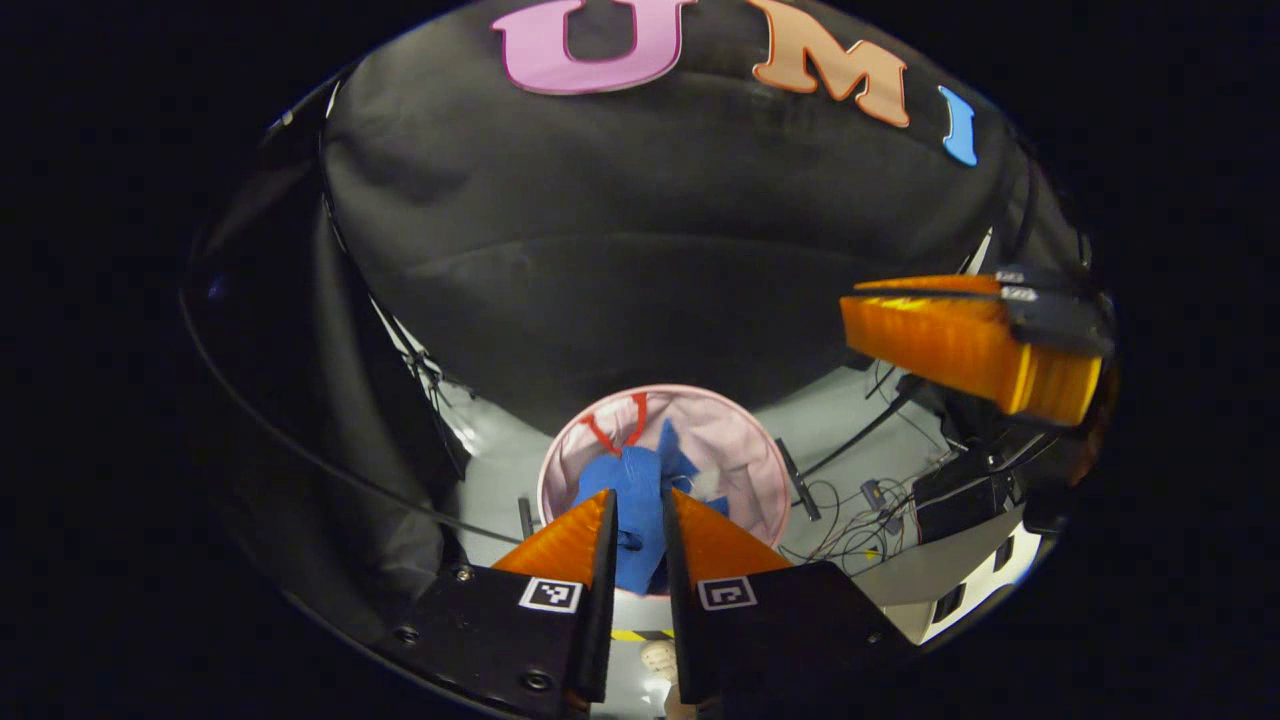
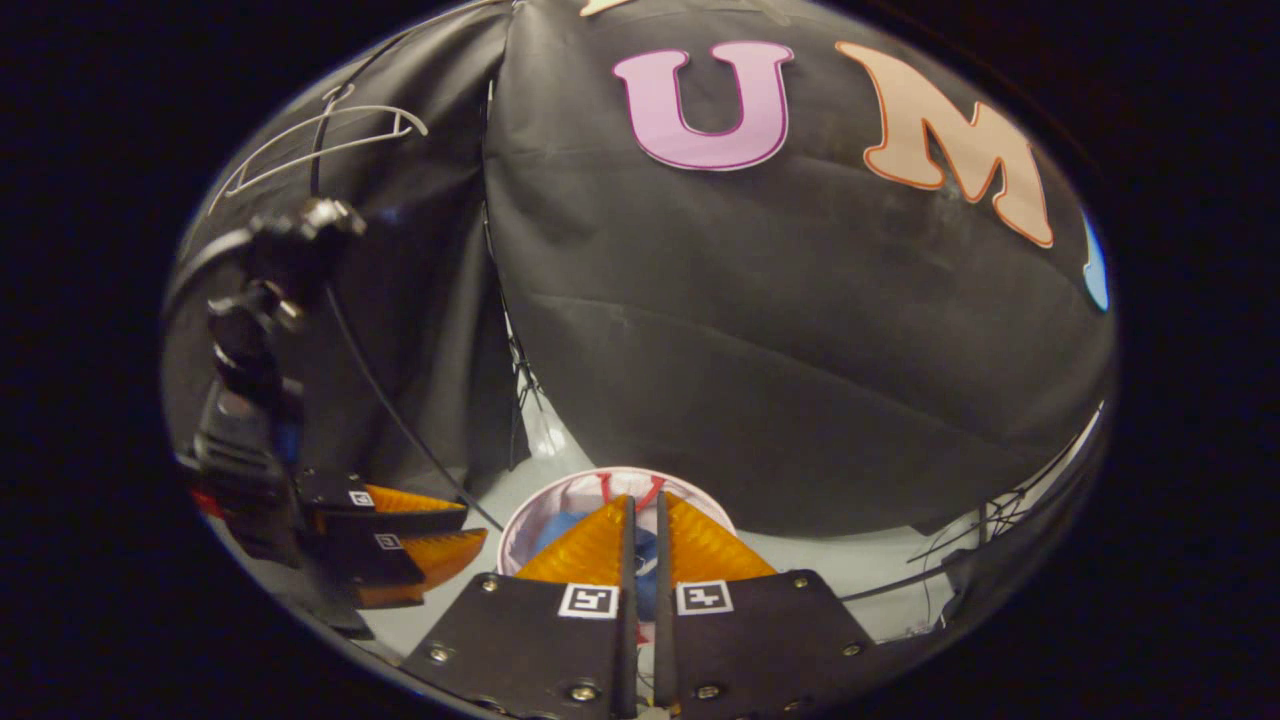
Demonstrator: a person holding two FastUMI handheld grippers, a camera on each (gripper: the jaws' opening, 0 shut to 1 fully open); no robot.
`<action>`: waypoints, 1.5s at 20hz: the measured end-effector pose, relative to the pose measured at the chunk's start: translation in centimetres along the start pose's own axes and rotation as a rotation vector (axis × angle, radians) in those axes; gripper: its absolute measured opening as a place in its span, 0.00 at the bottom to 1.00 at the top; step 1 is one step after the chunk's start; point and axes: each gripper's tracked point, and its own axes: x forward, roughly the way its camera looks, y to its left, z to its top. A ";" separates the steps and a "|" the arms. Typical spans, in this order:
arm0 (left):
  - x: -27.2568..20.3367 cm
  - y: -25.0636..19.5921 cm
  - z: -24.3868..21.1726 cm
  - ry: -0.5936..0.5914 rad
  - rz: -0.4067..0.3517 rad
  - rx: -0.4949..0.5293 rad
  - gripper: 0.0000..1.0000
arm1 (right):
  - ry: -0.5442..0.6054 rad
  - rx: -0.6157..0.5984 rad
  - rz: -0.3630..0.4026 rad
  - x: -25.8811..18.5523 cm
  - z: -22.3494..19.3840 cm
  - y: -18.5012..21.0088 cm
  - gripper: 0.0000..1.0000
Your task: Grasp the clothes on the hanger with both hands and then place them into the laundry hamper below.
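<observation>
Two fingers of the left gripper [image 1: 640,510] stand at the bottom of the left gripper view with a narrow gap between them, and nothing is pressed there. Through this gap shows the blue garment [image 1: 633,500], which lies crumpled inside the laundry hamper [image 1: 745,440] below. This hamper is round, with pale pink walls and red handles [image 1: 620,425] at its far side, and it stands on the light floor [image 1: 500,470] close to the black cloth wall [image 1: 640,260]. At the right of the same view the right gripper [image 1: 965,345] is seen from its side, higher than the hamper and well apart from it. Near it, on the floor at the right, lie thin cables [image 1: 860,530] and some dark equipment [image 1: 965,495].

From the right gripper view, its own fingers [image 2: 640,530] are almost together, with only a thin slit between them, and they hold nothing. Behind them the hamper rim [image 2: 560,490] shows, with a bit of blue cloth [image 2: 560,530] inside. At the left of this view the left gripper [image 2: 420,545] appears on its dark handle, its fingers a little apart. Far up at the left a white clothes hanger [image 2: 320,135] hangs bare before the cloth wall.
</observation>
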 end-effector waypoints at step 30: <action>-7.5 1.3 11.3 -0.238 0.124 -0.119 0.99 | -0.074 0.052 -0.058 -6.4 2.4 -2.0 1.00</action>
